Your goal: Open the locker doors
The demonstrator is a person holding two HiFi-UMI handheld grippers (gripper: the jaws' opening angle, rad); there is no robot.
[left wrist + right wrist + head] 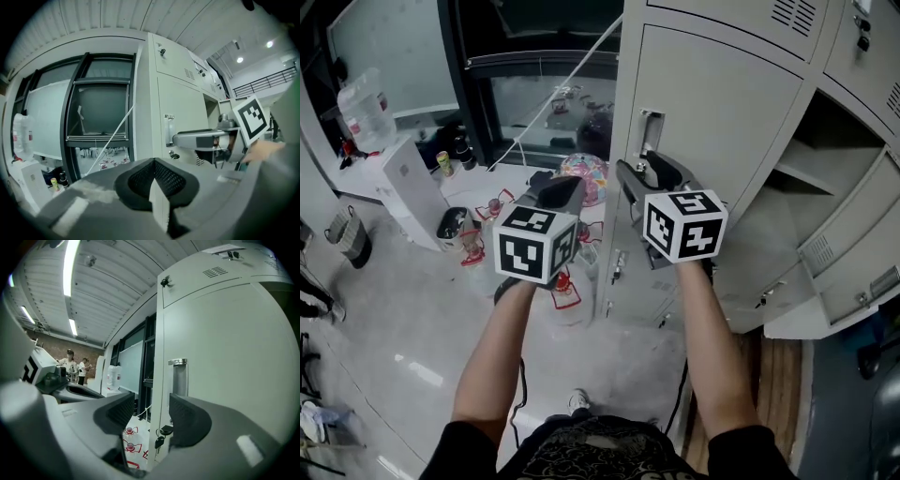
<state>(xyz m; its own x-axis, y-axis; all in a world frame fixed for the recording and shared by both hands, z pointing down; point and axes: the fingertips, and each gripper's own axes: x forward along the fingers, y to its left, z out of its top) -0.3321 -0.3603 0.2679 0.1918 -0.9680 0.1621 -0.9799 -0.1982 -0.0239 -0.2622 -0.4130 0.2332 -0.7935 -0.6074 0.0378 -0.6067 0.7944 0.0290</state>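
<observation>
Both jaws of the right gripper (152, 414) are standing apart, needing to straddle the chrome handle (178, 378) of the locker door (225, 348) squarely, while the left gripper (154, 180) is sitting closed and empty.

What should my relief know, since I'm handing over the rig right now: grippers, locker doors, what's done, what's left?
Left gripper: shut, empty, left of the lockers.
Right gripper: open, empty, close to the handle but not on it.
Door ahead: closed, key in its lock.
Done: locker to the right stands open.
Left: grip the handle and pull this door open; the top door looks closed too.
</observation>
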